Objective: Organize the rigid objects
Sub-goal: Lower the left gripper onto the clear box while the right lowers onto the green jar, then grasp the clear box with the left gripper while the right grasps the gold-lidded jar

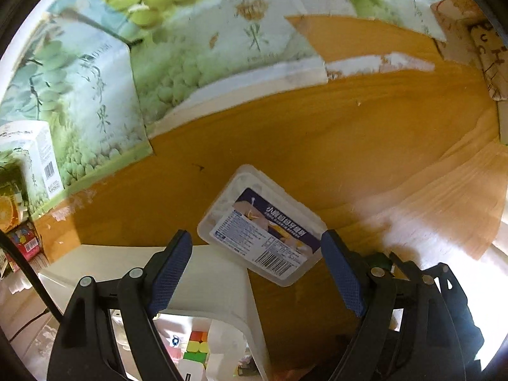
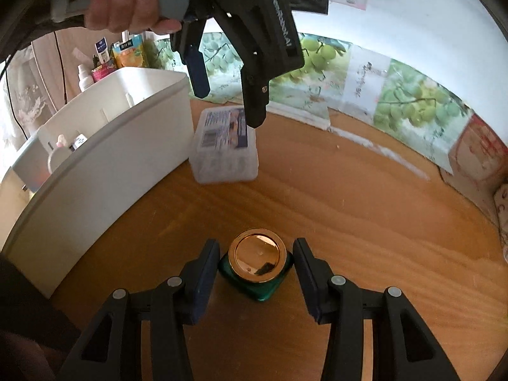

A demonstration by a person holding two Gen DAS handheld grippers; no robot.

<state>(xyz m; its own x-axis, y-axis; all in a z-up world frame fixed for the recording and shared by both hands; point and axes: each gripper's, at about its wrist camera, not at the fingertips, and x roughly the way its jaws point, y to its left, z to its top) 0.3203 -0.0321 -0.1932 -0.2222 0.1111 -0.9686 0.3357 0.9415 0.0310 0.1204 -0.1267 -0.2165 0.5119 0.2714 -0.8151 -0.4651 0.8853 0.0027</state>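
Wooden table (image 2: 349,209): your bin (image 2: 104,146) already holds some items. Box (image 1: 260,225) lies beside it under your left gripper (image 1: 257,270), jaws wide, empty. Right gripper (image 2: 255,273) is clamped on the jar (image 2: 257,260), not yet binned.

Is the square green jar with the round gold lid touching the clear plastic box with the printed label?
Apart. The right wrist view shows bare table between jar and box.
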